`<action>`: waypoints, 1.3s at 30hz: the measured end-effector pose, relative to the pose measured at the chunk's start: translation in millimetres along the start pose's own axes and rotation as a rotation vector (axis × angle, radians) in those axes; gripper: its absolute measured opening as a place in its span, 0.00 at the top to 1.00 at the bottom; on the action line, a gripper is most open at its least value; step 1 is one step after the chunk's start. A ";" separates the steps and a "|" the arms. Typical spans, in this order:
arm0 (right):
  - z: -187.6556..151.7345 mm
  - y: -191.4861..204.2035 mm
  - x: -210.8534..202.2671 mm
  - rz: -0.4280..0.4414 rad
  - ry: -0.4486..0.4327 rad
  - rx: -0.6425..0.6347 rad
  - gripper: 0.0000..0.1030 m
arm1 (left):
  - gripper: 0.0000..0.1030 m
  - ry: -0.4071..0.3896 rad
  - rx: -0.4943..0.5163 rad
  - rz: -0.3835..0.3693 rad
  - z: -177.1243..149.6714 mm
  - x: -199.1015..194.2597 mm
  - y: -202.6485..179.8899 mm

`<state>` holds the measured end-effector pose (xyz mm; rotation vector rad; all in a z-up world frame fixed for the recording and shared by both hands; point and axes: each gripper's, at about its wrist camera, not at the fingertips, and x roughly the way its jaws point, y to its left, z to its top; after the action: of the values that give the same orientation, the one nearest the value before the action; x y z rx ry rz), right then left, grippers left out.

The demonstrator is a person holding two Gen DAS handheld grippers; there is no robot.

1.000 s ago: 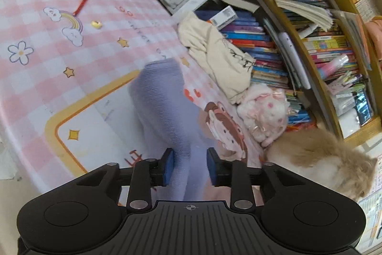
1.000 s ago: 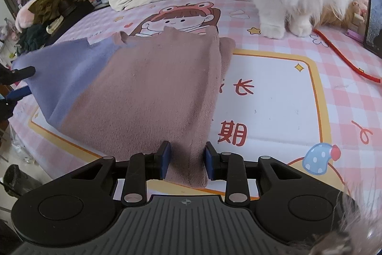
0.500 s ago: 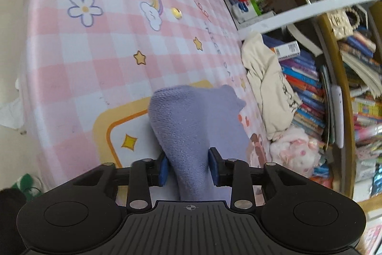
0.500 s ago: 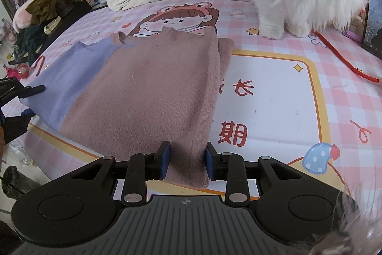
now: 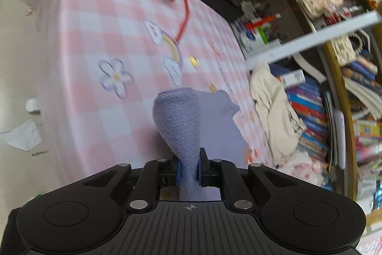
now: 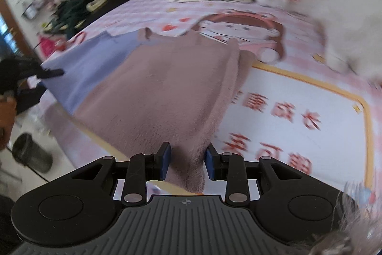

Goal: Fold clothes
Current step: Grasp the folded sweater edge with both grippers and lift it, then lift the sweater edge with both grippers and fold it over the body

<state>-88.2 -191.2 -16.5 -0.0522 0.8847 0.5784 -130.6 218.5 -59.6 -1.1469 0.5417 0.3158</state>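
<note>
Fabric of the sweater point(image 6: 155, 92) is bunched between the left gripper point(image 5: 188, 171), clamped on its lilac edge, and the right gripper point(image 6: 186, 165), parted around its mauve hem (not pinched); beyond the sweater, the cat point(image 6: 343, 4) could be snagged.

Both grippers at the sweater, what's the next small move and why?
Probably close the right gripper on the pink hem: its jaws straddle the cloth but stand apart. The left gripper is already shut on the purple part of the sweater, so lifting now would raise one side only.
</note>
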 end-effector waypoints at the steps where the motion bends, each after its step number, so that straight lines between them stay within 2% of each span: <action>1: 1.9 4.0 1.7 0.010 -0.001 -0.015 0.68 | 0.89 -0.002 0.005 0.006 2.9 -1.1 0.5; 5: 10.5 6.7 5.4 0.037 -0.023 -0.006 0.61 | 0.89 -0.001 0.028 0.028 10.6 -2.7 1.6; 12: 18.9 2.6 9.1 0.041 -0.053 0.047 0.61 | 0.89 0.000 0.037 0.042 11.5 -2.0 5.3; 15: 16.2 2.7 14.8 0.012 -0.030 0.040 0.70 | 0.89 -0.004 0.063 0.042 10.8 -2.2 -0.4; 20: 13.0 -2.1 18.9 0.025 -0.015 0.068 0.72 | 0.89 0.001 0.140 0.011 12.8 -9.1 -18.4; 26: 11.3 -4.8 19.6 0.060 -0.008 0.093 0.71 | 0.89 -0.039 0.259 -0.053 5.5 -25.3 -57.2; 32: 12.6 -3.1 21.6 0.072 0.011 0.083 0.67 | 0.89 -0.053 0.417 -0.171 -13.8 -40.9 -115.6; 36: 11.8 -5.9 22.0 0.081 0.012 0.099 0.67 | 0.89 -0.041 0.531 -0.235 -37.7 -48.9 -153.5; 39: 11.0 -8.5 22.3 0.091 0.011 0.114 0.67 | 0.89 -0.023 0.659 -0.253 -66.2 -53.2 -178.8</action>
<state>-65.2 -185.2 -27.6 0.0881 0.9331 0.6116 -101.1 90.1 88.2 -0.5598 0.4269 -0.0729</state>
